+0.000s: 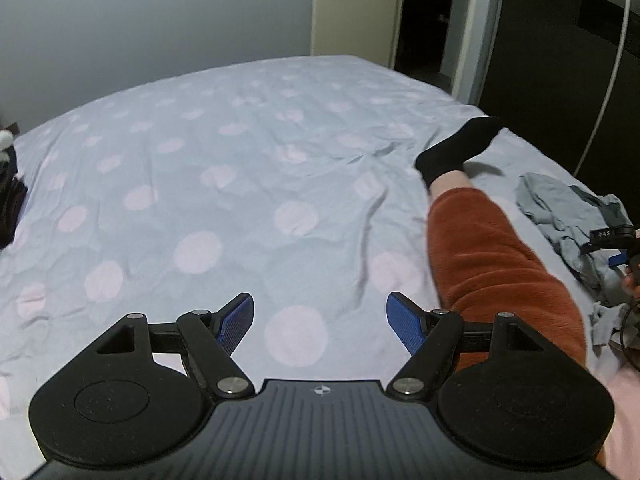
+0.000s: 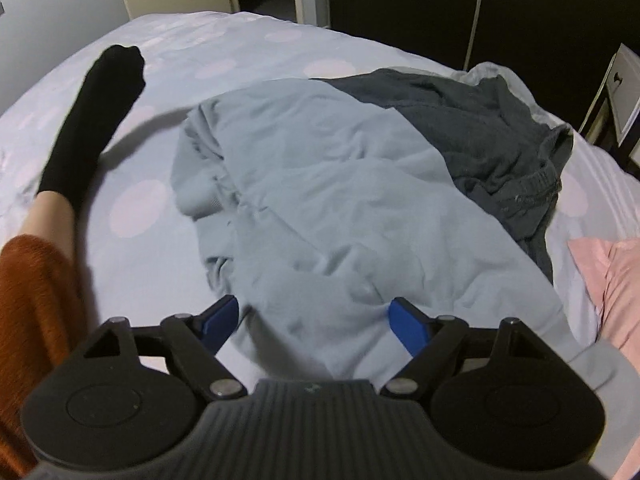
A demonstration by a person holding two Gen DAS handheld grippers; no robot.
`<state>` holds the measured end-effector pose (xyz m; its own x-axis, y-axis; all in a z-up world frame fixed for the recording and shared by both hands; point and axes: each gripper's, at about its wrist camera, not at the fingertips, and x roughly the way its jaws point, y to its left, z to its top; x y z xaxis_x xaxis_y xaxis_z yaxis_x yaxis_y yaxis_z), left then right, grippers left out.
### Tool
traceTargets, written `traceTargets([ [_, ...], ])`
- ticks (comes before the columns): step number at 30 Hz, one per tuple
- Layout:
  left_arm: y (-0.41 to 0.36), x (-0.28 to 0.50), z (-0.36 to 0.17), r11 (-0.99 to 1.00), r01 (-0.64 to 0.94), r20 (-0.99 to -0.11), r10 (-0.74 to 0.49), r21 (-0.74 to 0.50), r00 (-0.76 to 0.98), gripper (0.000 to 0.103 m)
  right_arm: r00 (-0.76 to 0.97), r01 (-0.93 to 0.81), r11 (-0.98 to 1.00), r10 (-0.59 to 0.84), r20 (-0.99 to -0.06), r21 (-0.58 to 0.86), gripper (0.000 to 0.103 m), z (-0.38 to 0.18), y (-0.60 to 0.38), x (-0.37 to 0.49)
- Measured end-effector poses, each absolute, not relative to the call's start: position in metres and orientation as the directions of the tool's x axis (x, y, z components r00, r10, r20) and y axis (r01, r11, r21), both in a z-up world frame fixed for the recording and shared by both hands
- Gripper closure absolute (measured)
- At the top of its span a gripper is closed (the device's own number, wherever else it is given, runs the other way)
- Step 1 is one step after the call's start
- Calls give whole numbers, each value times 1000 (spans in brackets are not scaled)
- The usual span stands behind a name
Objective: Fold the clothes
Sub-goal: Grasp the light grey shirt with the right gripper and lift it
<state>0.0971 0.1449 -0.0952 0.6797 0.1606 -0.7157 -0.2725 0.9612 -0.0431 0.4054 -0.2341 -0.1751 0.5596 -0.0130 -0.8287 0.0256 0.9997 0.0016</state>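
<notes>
A crumpled light blue-grey garment (image 2: 340, 200) lies in a heap on the bed, over a dark grey garment (image 2: 492, 136) behind it. My right gripper (image 2: 316, 320) is open, low over the near edge of the light garment, its blue pads on either side of the cloth. My left gripper (image 1: 320, 320) is open and empty above bare polka-dot sheet. In the left wrist view the same heap (image 1: 568, 216) lies far right, with the right gripper (image 1: 616, 240) partly seen at it.
The bed has a pale blue sheet with pink dots (image 1: 200, 184). The person's leg in rust-orange trousers (image 1: 492, 264) and a black sock (image 1: 456, 148) lies between the grippers. Pink fabric (image 2: 616, 280) sits at right. An open door (image 1: 352, 8) and dark wardrobe stand behind.
</notes>
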Motion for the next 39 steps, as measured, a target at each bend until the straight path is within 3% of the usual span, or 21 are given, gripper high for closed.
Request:
traceTargets([
  [3, 154, 97, -99, 955, -291, -724, 164, -54, 670, 16, 559, 15, 999, -46, -828, -46, 58, -170, -229, 413],
  [4, 156, 96, -98, 954, -294, -723, 164, -56, 671, 16, 559, 17, 998, -62, -827, -64, 71, -167, -227, 415],
  [6, 160, 93, -98, 952, -300, -723, 165, -61, 671, 16, 568, 26, 995, -97, -817, -100, 82, -158, -225, 419],
  [9, 167, 86, -95, 948, -310, -714, 172, -66, 678, 16, 594, 42, 989, -140, -792, -144, 91, -135, -221, 421],
  [17, 190, 60, -72, 924, -373, -667, 223, -89, 711, 16, 812, -81, 983, -30, -583, -162, 92, 3, -172, 394],
  [25, 203, 20, -34, 904, -421, -575, 305, -76, 759, 16, 901, -321, 933, 247, -357, -164, 93, 148, -77, 321],
  [32, 218, -19, 7, 872, -486, -479, 403, -56, 779, 16, 820, -572, 803, 554, -143, -169, 93, 248, 3, 218],
  [39, 239, -58, 44, 810, -586, -409, 539, 12, 737, 16, 625, -781, 620, 774, -99, -81, 94, 272, 62, 159],
])
